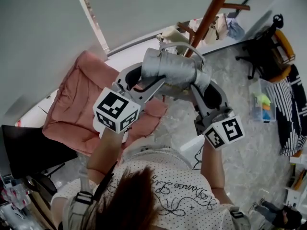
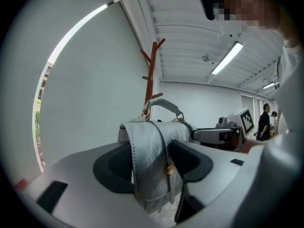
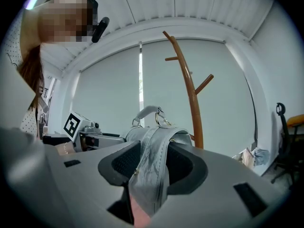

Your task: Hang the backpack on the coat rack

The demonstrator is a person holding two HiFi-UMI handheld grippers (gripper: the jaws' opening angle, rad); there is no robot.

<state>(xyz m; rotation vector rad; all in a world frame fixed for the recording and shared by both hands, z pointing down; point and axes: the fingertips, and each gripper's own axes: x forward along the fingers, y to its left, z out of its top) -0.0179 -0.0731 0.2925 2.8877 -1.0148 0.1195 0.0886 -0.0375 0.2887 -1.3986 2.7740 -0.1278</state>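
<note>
A small grey leather backpack point(image 1: 172, 70) with a top handle point(image 1: 181, 46) hangs in the air between both grippers. My left gripper point(image 1: 140, 83) is shut on the left end of the backpack point(image 2: 152, 160). My right gripper point(image 1: 204, 87) is shut on the right end of the backpack point(image 3: 154, 170). The brown wooden coat rack point(image 1: 211, 14) stands just beyond the bag, its pole close behind the handle. In the left gripper view the coat rack point(image 2: 151, 75) rises behind the bag, and in the right gripper view the coat rack point(image 3: 187, 87) shows its side pegs above the bag.
A pink cushioned seat point(image 1: 81, 107) lies at the left below my left arm. A black office chair point(image 1: 266, 49) and a plastic box point(image 1: 263, 107) stand at the right. Bags and cloth point(image 1: 223, 28) lie by the wall. The white wall point(image 1: 43, 37) is close on the left.
</note>
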